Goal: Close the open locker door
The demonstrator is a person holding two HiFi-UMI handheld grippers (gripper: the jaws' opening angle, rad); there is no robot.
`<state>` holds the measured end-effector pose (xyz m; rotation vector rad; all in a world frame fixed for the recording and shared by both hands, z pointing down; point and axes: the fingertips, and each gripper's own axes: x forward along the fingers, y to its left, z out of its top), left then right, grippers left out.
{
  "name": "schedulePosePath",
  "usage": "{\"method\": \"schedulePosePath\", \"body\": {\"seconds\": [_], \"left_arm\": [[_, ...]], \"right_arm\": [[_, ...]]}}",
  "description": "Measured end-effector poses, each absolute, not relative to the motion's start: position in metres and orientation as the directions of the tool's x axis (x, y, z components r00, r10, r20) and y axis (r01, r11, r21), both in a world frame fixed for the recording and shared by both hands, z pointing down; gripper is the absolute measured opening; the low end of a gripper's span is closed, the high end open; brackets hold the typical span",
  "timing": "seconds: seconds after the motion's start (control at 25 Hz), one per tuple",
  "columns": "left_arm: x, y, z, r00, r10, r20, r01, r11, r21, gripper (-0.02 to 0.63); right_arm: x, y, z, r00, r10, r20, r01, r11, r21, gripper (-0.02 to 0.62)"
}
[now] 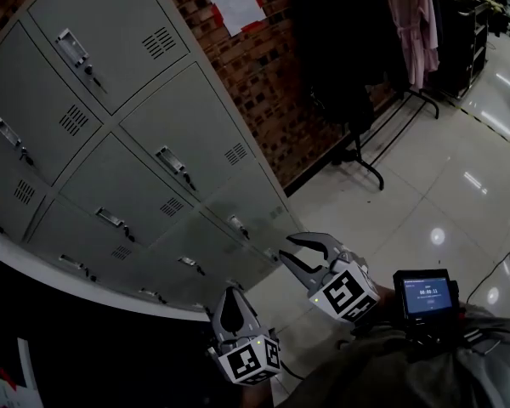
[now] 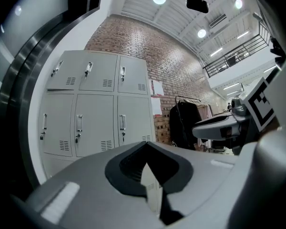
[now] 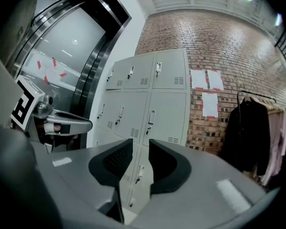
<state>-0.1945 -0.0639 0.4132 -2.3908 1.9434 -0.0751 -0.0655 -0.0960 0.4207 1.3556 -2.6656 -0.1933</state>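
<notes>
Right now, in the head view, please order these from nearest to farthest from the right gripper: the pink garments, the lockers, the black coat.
1. Lockers: nearest, just left of the right gripper.
2. Black coat: hanging at the near end of the rack, toward the upper right.
3. Pink garments: farthest, on the same rack beyond the coat.

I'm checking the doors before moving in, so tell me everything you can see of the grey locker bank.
The locker bank is pale grey, painted metal by its look. It stands upright on the glossy tiled floor beside a red brick wall. It has three columns of flat doors in several rows. Each door carries a silvery vertical handle with a lock under it and a small louvred vent. No door stands plainly open in these views. Nothing touches its front.
</notes>
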Motion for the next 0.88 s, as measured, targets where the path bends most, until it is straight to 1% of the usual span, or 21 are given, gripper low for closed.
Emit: {"method": "schedulePosePath", "body": {"seconds": [0.2, 0.4, 0.56, 0.88], "left_arm": [[-0.183, -0.036, 0.417, 0.237, -0.971, 0.008, -0.969, -0.237, -0.071, 0.002], [-0.170, -0.023, 0.408, 0.235, -0.972, 0.003, -0.969, -0.235, -0.073, 0.002], [-0.154, -0.016, 0.400, 0.249, -0.968, -0.020, -0.965, -0.247, -0.091, 0.002], [-0.139, -0.012, 0.397, 0.255, -0.967, -0.012, -0.962, -0.253, -0.101, 0.002]], "right_arm": [[-0.050, -0.059, 0.427, -0.552, -0.829, 0.088, -0.813, 0.558, 0.165, 0.114], [-0.037, -0.041, 0.423, -0.558, -0.825, 0.091, -0.808, 0.565, 0.166, 0.112], [-0.023, -0.033, 0.412, -0.557, -0.828, 0.067, -0.811, 0.559, 0.174, 0.112], [-0.008, -0.033, 0.410, -0.552, -0.832, 0.065, -0.815, 0.554, 0.171, 0.106]]}}
